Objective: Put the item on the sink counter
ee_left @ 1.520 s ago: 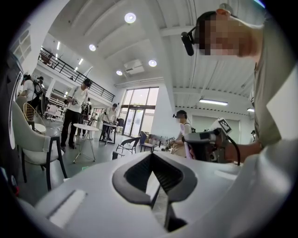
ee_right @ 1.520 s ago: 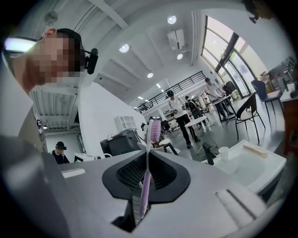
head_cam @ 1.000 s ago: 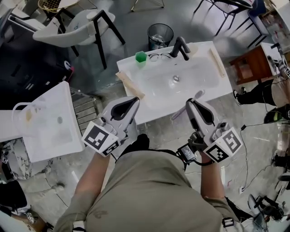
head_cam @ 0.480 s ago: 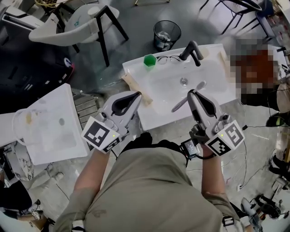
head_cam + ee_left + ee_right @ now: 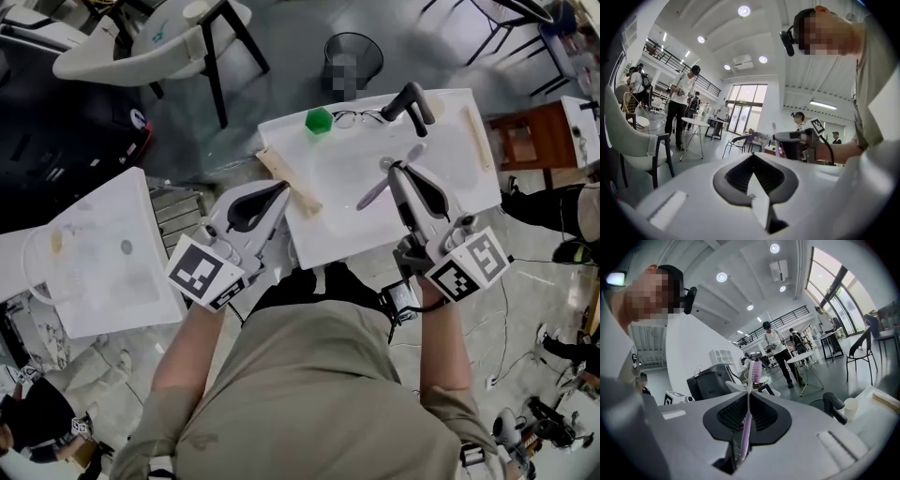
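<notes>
Jaws of right gripper point(image 5: 395, 171) pinch toothbrush point(image 5: 373, 195) above sink point(image 5: 328, 183).

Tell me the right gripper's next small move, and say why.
Probably lower the right gripper toward the flat rim of the white sink counter before opening. Its jaws are shut on the lilac plastic toothbrush, which in the head view appears to hang over the basin rather than lie on the counter.
</notes>
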The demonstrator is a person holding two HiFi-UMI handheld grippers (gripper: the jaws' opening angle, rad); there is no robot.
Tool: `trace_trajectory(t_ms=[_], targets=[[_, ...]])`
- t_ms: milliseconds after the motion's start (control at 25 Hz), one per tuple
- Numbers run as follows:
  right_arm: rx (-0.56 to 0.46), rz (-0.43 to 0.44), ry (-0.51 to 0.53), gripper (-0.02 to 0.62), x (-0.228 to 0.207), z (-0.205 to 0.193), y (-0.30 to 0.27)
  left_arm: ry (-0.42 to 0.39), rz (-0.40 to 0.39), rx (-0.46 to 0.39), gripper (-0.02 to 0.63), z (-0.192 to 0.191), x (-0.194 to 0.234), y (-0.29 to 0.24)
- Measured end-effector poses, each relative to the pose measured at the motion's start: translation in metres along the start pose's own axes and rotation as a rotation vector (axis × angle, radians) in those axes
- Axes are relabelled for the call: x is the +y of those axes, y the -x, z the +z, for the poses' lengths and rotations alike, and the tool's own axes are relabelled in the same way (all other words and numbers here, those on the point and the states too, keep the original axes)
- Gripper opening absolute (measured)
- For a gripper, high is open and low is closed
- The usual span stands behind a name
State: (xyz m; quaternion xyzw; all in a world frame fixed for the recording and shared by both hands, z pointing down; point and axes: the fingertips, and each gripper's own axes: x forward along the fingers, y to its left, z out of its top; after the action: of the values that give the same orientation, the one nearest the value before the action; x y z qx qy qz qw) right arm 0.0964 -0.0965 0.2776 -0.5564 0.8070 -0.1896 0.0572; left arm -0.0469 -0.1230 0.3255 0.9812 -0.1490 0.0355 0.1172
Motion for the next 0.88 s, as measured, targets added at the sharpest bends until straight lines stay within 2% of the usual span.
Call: trace_trajectory(t_ms=[400,880], targets=[[0.028,0.038,0.032,0.029,-0.020,-0.006,-0.039,0.023,0.043,0.012,0.006,-0.007,0.016,-0.005],[0.054,0.128,0.086,0.029,-0.051,-0.021,-0.109,0.080,0.133,0.048,0.006,-0.028,0.036,-0.013]])
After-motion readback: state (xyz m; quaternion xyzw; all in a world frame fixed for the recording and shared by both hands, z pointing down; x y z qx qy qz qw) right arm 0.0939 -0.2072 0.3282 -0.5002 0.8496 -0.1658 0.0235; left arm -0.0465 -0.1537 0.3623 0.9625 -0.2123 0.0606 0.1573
